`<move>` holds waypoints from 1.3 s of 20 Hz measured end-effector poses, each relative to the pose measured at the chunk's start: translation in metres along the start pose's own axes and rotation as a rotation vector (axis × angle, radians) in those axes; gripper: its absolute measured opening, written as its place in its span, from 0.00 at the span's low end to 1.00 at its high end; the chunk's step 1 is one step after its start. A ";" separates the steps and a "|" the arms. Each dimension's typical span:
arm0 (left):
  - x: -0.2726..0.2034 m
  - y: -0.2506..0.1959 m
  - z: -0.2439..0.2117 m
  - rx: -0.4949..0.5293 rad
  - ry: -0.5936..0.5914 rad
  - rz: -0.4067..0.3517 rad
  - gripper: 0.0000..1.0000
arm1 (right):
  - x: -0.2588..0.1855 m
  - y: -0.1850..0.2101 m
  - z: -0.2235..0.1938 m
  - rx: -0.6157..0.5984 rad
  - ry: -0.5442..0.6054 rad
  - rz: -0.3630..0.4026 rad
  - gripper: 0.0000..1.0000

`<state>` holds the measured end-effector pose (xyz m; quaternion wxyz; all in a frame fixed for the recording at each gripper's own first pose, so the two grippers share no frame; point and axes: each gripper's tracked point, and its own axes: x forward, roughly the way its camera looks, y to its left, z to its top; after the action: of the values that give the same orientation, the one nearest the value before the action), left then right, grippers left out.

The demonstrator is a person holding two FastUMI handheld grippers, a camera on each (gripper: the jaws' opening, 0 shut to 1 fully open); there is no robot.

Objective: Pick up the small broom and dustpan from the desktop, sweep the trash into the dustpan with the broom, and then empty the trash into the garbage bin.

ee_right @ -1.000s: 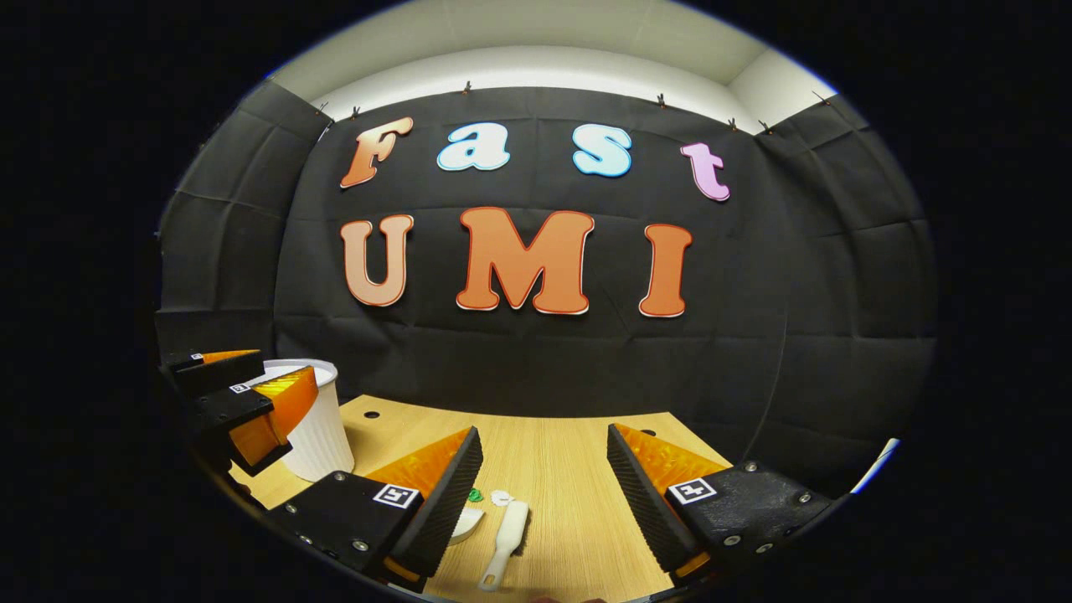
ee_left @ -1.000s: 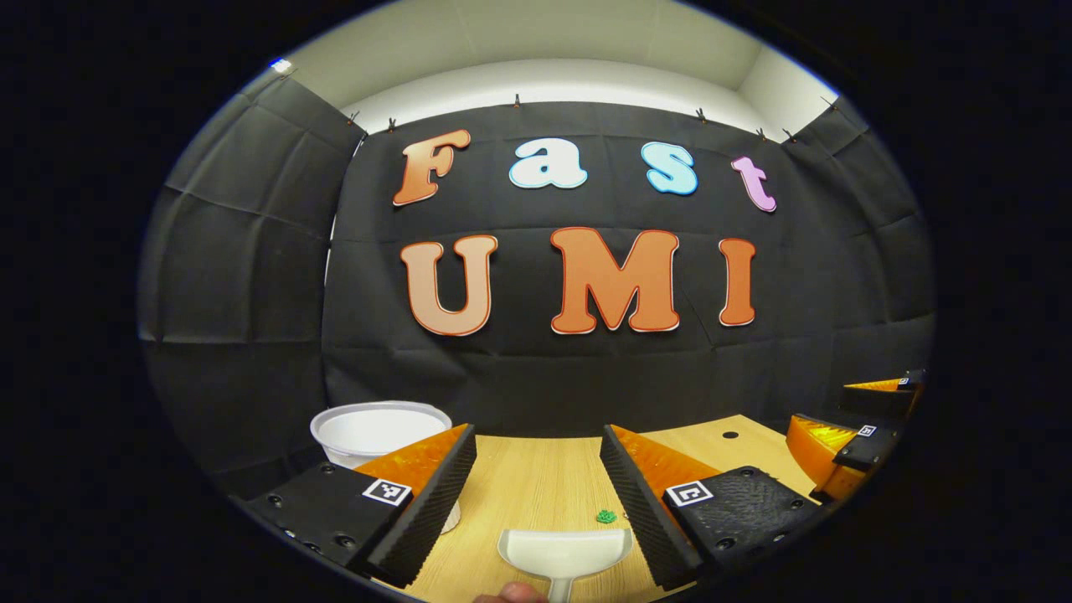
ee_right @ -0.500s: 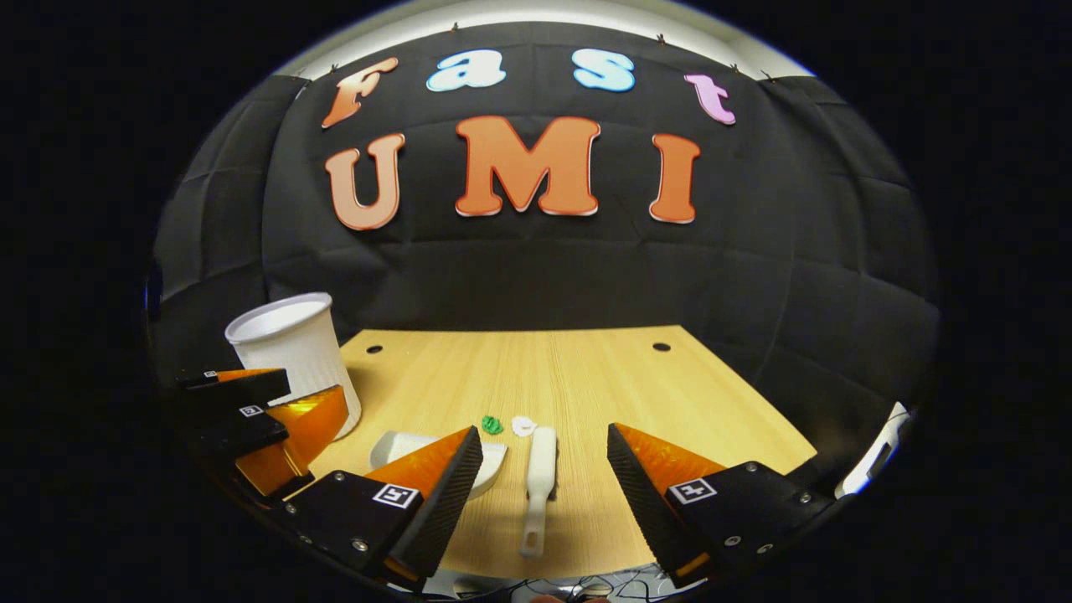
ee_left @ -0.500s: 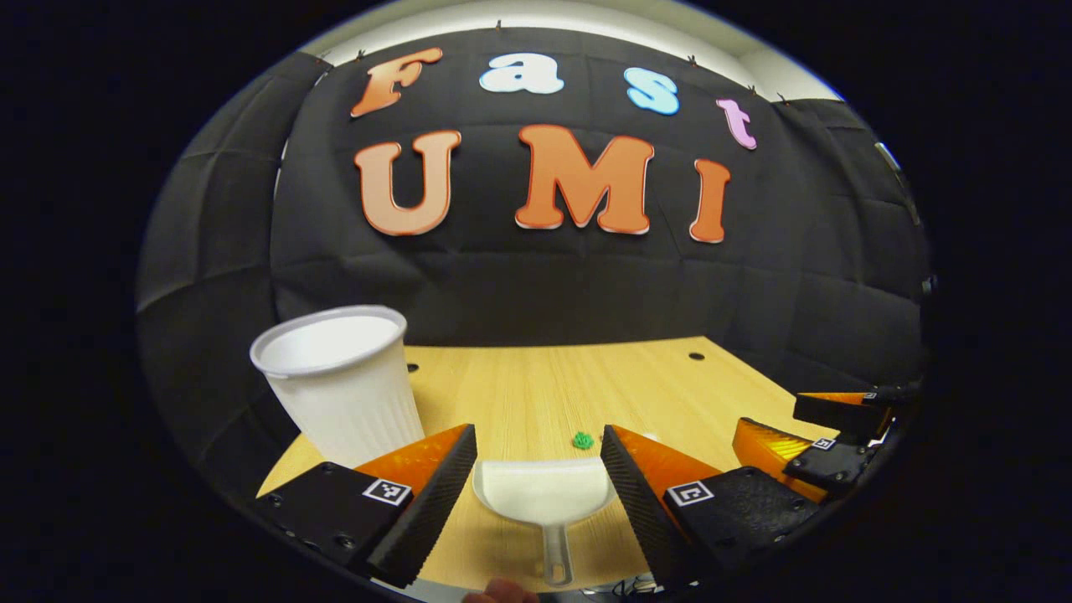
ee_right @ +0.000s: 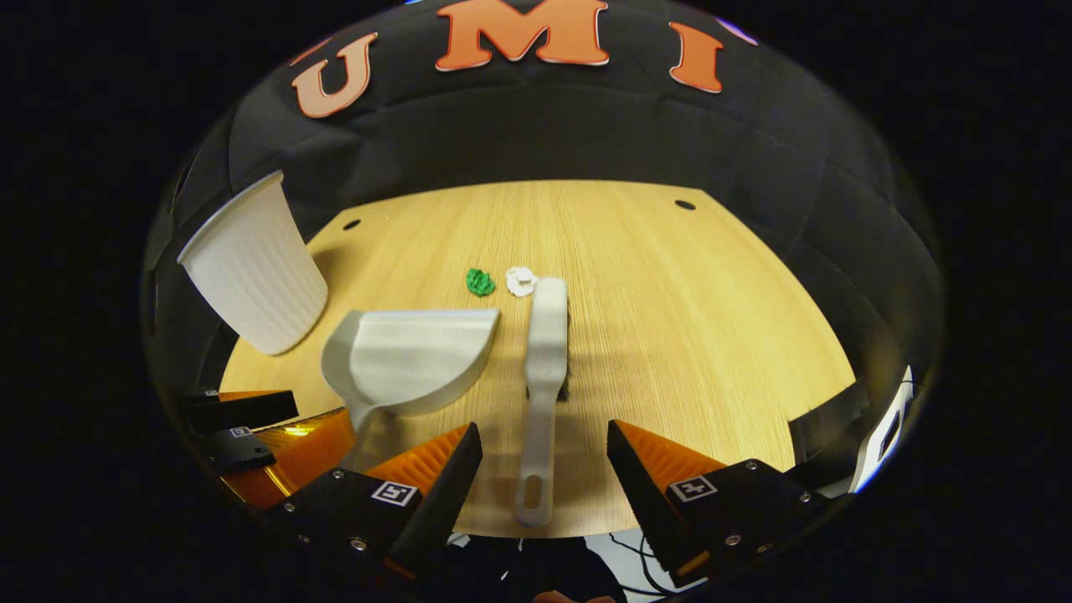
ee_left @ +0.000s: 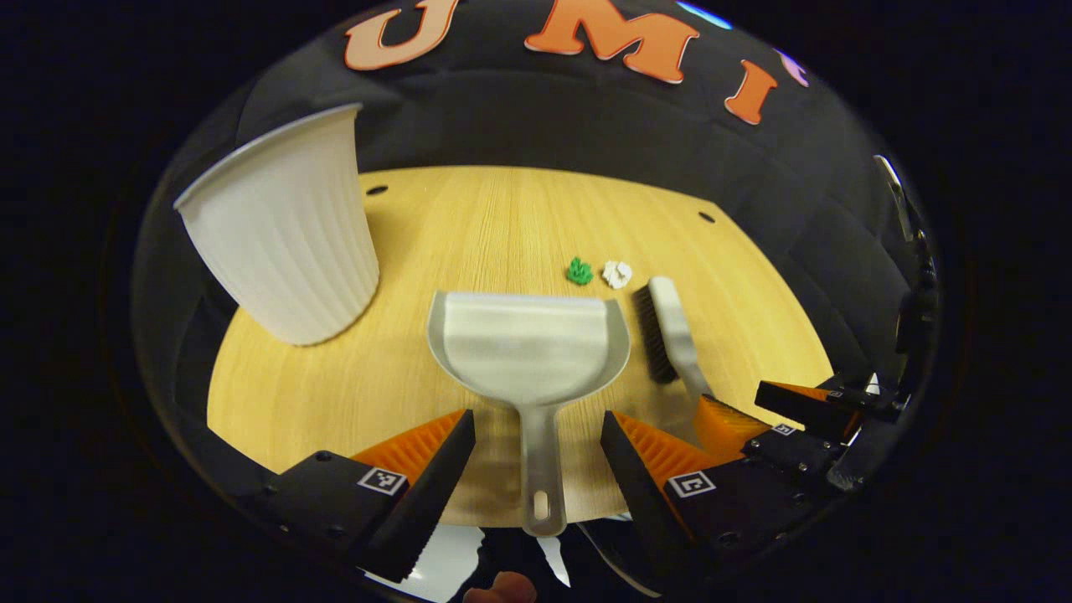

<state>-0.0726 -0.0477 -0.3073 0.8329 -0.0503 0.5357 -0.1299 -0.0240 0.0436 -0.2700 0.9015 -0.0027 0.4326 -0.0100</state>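
Nothing is picked up yet: the dustpan [ee_left: 529, 343] handle is straddled by the spread left gripper [ee_left: 536, 469], the broom [ee_right: 543, 368] handle by the spread right gripper [ee_right: 543, 477]; sweeping and emptying remain.

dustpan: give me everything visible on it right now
The dustpan is a pale grey-white, plastic-looking scoop with raised side and back walls and a straight, slim handle ending in a hanging slot. It lies flat on the wooden desktop, empty, mouth toward the far wall, handle toward the near edge. The handle runs between the open fingers of the left tool, which do not press on it. The broom lies beside it, apart.
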 end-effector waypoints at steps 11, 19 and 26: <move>0.038 0.018 -0.024 -0.096 0.402 0.098 0.98 | 0.071 -0.004 0.007 -0.095 0.200 0.087 0.94; 0.058 0.020 -0.021 0.007 0.506 0.064 0.54 | 0.088 -0.007 0.007 -0.096 0.285 -0.004 0.39; 0.052 0.025 -0.015 0.066 0.546 0.029 0.32 | 0.093 -0.022 0.025 -0.074 0.334 0.002 0.23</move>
<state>-0.0618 -0.0367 -0.3648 0.6607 0.0217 0.7364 -0.1440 0.0538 0.0196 -0.3267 0.8163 -0.0338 0.5766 0.0065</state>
